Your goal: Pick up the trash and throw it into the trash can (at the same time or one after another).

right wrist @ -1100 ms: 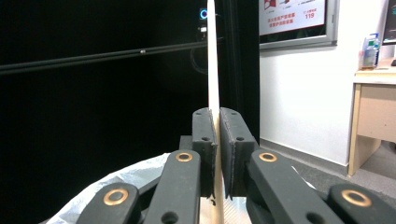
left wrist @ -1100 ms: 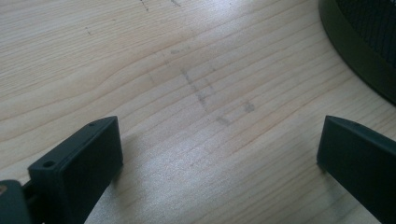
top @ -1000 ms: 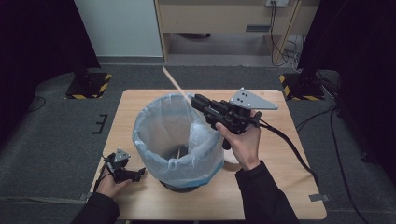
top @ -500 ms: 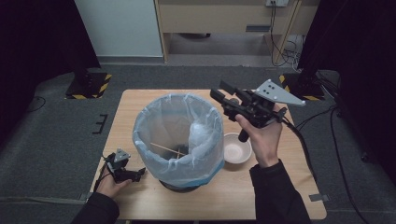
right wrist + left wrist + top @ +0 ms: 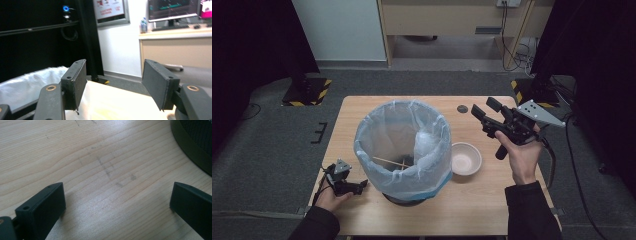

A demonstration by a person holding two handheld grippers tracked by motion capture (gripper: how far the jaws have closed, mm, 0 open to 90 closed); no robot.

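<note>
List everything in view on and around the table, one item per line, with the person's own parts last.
Table: one, light wood, centre.
Bin: one, dark, lined with a pale blue bag, mid-table.
Stick: one, tan, lying inside the bin.
Bowl: one, white, empty, right of the bin.
Round disc: one, grey, far edge of the table.
Cabinet: one, wooden, behind the table.
Striped bases: two, black and yellow, on the floor at either far corner.
Left tool: one, black, jaws open, low over the table near the bin's base.
Right tool: one, black, jaws open and empty, raised right of the bin.
</note>
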